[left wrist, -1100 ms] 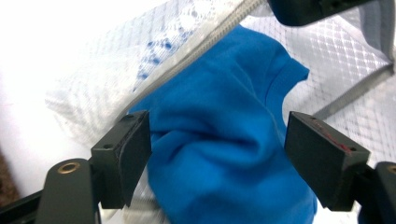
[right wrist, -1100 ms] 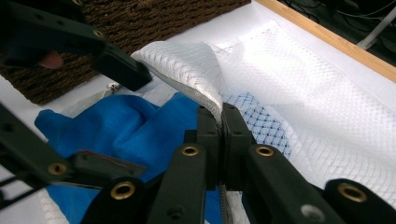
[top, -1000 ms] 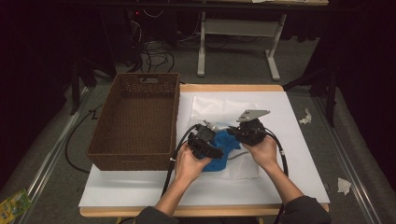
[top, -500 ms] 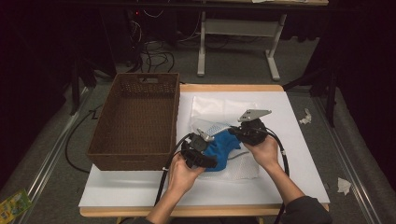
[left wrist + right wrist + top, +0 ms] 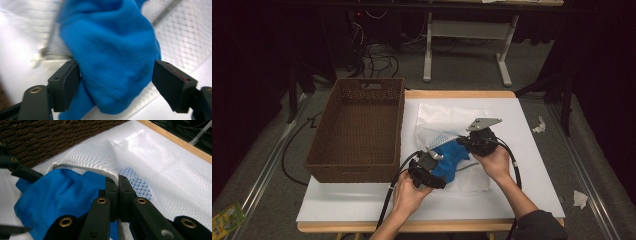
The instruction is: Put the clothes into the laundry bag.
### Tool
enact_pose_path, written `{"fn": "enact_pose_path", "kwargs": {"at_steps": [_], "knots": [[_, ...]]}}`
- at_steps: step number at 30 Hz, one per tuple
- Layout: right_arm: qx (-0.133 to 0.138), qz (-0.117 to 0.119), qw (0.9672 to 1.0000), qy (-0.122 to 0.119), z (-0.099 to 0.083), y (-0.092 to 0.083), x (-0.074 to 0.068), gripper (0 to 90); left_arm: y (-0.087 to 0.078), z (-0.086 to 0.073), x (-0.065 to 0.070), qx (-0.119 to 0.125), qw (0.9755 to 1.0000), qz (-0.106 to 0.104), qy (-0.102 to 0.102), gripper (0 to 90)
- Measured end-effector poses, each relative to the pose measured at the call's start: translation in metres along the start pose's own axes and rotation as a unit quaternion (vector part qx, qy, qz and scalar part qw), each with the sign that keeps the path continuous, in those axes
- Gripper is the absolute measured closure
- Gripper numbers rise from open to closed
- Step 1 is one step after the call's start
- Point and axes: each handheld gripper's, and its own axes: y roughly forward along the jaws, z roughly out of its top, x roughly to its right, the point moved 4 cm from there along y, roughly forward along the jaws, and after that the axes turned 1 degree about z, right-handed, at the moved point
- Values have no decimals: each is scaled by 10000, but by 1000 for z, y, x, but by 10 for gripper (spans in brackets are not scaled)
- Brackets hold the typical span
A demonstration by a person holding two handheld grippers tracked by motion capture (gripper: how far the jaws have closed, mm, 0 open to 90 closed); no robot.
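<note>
No words, brand names, numbers or signs could be read anywhere in these views. The small green packet (image 5: 227, 219) on the floor at the lower left carried some print, but it was too small and blurred to make out.

Left tongs (image 5: 432, 162) gape wide and low, while right tongs (image 5: 464, 141) are clamped tight.
</note>
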Motion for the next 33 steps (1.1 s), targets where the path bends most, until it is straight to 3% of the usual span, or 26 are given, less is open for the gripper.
{"fn": "enact_pose_path", "kwargs": {"at_steps": [11,19,22,24,33], "knots": [[-16,43,10000,-32,-1,2,-1,892,26,11,8,-139,9998,-147,-24,204],[9,9,10000,17,-3,1,0,892,37,9,6,-238,9996,47,114,300],[2,25,10000,9,-3,2,-1,892,38,8,6,-271,9990,184,296,361],[10,20,10000,22,-3,2,-1,892,38,7,5,-251,9979,349,475,449],[-27,26,10000,30,-3,3,-2,892,36,8,3,-293,9965,385,676,688]]}}
